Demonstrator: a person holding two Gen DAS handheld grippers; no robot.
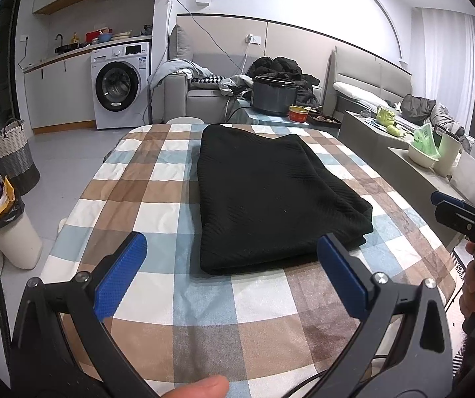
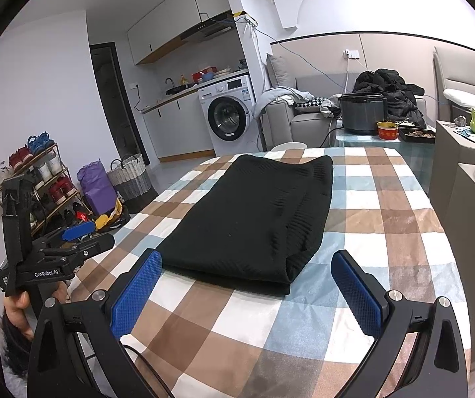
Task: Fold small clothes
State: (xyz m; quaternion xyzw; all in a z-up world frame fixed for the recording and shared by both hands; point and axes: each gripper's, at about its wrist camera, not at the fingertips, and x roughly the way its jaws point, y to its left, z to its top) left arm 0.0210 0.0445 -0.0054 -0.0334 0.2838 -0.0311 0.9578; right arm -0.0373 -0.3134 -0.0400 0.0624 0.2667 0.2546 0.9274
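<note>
— Where do we have the black garment (image 1: 264, 195)?
— Folded flat along the middle of the checked worktop (image 1: 157, 179), reaching from near our edge toward the far edge.
— And our tools?
— We hold the left tool (image 1: 232, 258) and the right tool (image 2: 245, 282) released, both empty, above the near edge.

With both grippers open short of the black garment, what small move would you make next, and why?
Probably ease the right gripper forward to the garment's near edge. Both it and the left gripper stand open and empty, and the knit lies in a long folded strip on the checked cloth, so another fold seems due.
</note>
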